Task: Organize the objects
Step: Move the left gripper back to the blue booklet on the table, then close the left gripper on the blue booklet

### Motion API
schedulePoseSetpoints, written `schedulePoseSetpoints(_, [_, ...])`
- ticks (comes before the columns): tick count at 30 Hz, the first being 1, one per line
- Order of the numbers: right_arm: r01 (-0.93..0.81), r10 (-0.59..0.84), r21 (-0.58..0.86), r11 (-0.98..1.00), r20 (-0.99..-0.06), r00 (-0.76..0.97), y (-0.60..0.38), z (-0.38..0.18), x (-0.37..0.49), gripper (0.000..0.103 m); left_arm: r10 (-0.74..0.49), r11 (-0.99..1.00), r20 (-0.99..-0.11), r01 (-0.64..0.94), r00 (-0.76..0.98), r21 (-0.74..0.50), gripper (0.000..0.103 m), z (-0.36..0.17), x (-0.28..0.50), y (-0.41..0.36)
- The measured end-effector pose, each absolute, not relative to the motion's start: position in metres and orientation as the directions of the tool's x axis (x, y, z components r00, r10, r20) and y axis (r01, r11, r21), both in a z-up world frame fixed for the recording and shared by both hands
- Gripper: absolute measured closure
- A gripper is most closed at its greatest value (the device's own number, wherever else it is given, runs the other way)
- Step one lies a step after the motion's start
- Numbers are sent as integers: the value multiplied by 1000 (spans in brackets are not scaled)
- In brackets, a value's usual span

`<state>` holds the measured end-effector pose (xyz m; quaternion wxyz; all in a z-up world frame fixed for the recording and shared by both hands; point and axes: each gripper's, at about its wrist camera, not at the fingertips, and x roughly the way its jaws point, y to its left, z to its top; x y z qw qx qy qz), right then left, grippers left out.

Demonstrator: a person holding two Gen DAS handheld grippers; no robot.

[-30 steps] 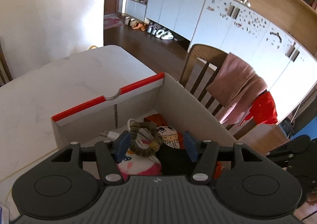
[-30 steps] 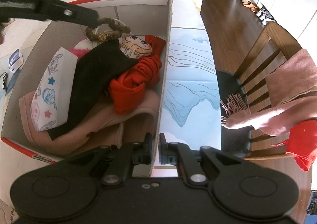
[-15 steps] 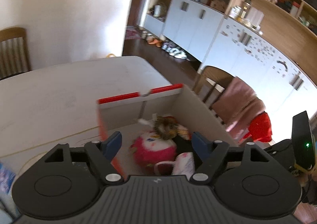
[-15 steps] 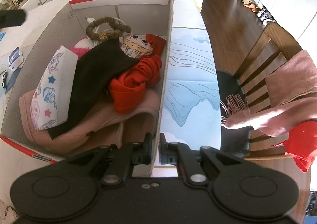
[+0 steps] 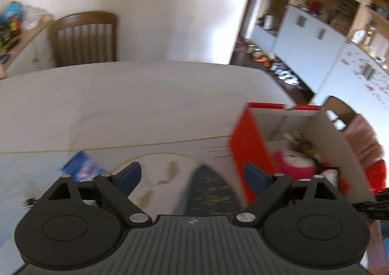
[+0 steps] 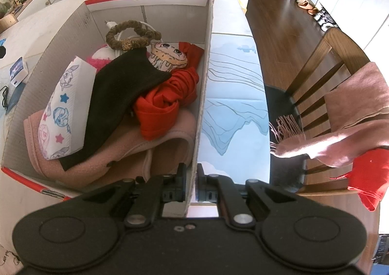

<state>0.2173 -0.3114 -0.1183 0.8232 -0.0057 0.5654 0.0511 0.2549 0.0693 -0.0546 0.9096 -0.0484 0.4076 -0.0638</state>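
While the right gripper (image 6: 190, 183) was clamped on the cardboard box (image 6: 205, 75) wall, the left gripper (image 5: 192, 175) stood spread wide, holding nothing. A hair tie (image 6: 132, 35) lay toward the box's 12 o'clock end.

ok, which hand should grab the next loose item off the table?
Left. The left gripper is open, holding nothing, over the table beside the box, near a small blue item. The right gripper is shut on the box wall, steadying it.
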Motion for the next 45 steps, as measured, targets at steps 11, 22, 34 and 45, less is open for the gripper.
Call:
schedulePoseSetpoints(11, [-84, 65, 38, 996, -935, 349, -310, -116, 217, 97, 53, 985, -788, -162, 614, -59, 0, -91, 280, 131])
schedulePoseSetpoints(22, [-67, 54, 34, 997, -940, 338, -309, -119, 217, 97, 119, 959, -858, -282, 499, -31, 0, -127, 318, 164])
schedulePoseSetpoints(34, [-55, 44, 27, 998, -943, 331, -309, -120, 218, 97, 178, 942, -871, -336, 458, 15, 1, -152, 340, 168])
schedulePoseSetpoints(45, [-55, 43, 26, 998, -944, 329, -308, -121, 219, 97, 182, 938, -874, -345, 450, 18, 18, -158, 343, 171])
